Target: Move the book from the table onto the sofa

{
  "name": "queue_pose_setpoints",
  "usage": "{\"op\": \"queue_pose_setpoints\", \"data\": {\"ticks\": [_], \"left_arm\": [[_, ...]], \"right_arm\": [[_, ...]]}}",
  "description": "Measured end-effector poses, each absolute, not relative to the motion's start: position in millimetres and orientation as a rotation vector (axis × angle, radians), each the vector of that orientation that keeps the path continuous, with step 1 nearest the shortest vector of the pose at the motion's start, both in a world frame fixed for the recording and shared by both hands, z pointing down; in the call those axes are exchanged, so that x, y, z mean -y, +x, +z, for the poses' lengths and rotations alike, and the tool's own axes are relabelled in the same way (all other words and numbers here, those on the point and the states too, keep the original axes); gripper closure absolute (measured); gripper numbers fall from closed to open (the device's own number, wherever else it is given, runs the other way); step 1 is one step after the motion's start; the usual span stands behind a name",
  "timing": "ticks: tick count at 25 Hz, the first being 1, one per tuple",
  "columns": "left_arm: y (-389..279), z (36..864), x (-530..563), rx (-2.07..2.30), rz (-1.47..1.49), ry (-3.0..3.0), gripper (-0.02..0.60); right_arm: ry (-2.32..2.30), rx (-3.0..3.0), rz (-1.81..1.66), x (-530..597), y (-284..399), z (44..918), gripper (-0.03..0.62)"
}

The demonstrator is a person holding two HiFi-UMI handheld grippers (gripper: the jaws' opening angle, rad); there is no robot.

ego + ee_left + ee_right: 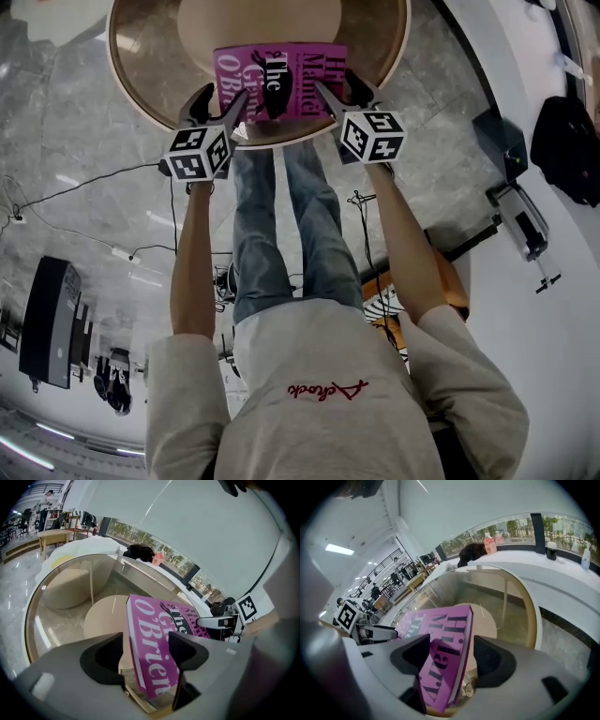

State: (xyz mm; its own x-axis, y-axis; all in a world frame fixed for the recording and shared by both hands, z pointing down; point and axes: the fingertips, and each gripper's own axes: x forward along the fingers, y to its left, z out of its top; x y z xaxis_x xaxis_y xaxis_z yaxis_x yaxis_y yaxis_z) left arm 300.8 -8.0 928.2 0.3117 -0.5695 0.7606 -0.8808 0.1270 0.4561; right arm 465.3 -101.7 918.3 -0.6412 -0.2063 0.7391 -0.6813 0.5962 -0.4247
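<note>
A magenta book (281, 80) with black lettering lies flat on the round glass table (141, 84), at its near edge. My left gripper (220, 101) is at the book's near left corner and my right gripper (345, 92) at its near right corner. In the left gripper view the book (154, 634) runs between the jaws of the left gripper (147, 651); they stand wide, with a gap at the left jaw. In the right gripper view the book's corner (440, 658) sits between the spread jaws of the right gripper (450, 656), with nothing pressing on it.
The person's legs (281, 234) stand right against the table's near rim. A curved white surface (534, 319) runs along the right with a black bag (567, 145) on it. Cables (94, 183) trail over the grey marble floor. A pink bottle (489, 543) stands on the far white ledge.
</note>
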Motion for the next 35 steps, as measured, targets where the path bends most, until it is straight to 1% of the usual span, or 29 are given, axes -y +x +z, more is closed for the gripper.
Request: {"op": "queue_pose_setpoints", "data": {"ticks": [7, 10, 25, 35], "left_arm": [[309.5, 929.9, 8.0, 1.338, 0.357, 1.575, 0.295], [313.9, 929.6, 9.3, 1.340, 0.358, 1.585, 0.284], [312.2, 927.7, 9.5, 1.386, 0.370, 1.575, 0.288], [304.8, 894.4, 15.9, 1.466, 0.340, 1.599, 0.288]], "right_arm": [[0.679, 2.190, 1.000, 99.5, 464.1, 921.1, 0.339], [0.659, 2.194, 1.009, 99.3, 463.0, 920.8, 0.339], [0.704, 2.176, 0.952, 97.6, 460.2, 918.0, 0.341], [0.712, 2.250, 0.861, 105.4, 451.8, 880.3, 0.341]]}}
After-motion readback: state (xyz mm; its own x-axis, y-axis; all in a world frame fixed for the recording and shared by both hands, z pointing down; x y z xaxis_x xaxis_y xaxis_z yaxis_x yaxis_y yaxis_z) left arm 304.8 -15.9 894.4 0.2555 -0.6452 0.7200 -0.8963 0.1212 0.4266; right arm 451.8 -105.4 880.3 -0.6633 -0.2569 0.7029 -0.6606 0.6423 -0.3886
